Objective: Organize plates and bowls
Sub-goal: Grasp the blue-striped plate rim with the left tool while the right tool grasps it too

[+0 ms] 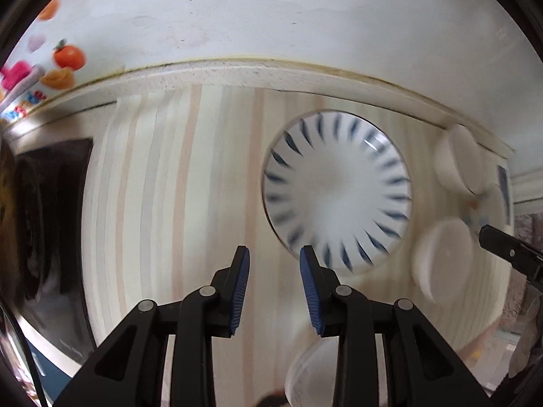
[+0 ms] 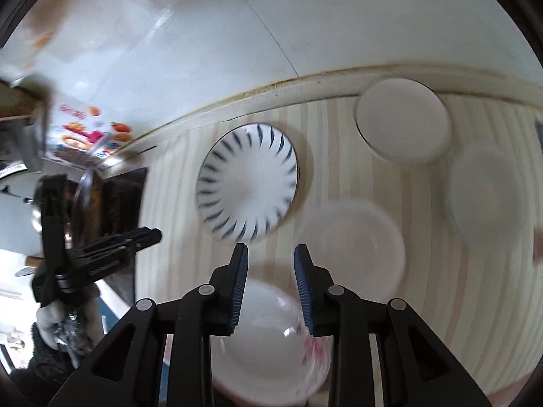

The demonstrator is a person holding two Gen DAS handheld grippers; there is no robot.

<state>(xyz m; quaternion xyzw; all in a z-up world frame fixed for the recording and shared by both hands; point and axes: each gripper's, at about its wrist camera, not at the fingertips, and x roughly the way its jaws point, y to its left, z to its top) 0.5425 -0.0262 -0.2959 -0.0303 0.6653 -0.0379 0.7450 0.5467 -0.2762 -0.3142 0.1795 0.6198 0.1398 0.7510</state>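
- The round white plate with dark blue radial strokes lies flat on the pale striped wooden bench, just beyond the tip of the right-hand finger of the left gripper, not touched by it.
- The left gripper's blue-padded fingers stand parted with only bench showing in the gap; nothing is between them.
- In the right wrist view the same blue-stroked plate lies ahead of the right gripper, slightly toward its left-hand finger.
- The right gripper's fingers are released, with a gap between the pads, and they grasp nothing.
- Under and behind these fingers sits a white bowl with a red pattern on its inner wall; whether the pads touch its rim cannot be told.
- Past the right-hand finger a blurred plain white dish rests on the bench.
- Farther out on that side are a plain white round plate near the bench's back edge and another blurred pale dish.
- Far off the left-hand finger, the left gripper shows, carried by a gloved hand.
- A white tiled wall rises behind the bench.
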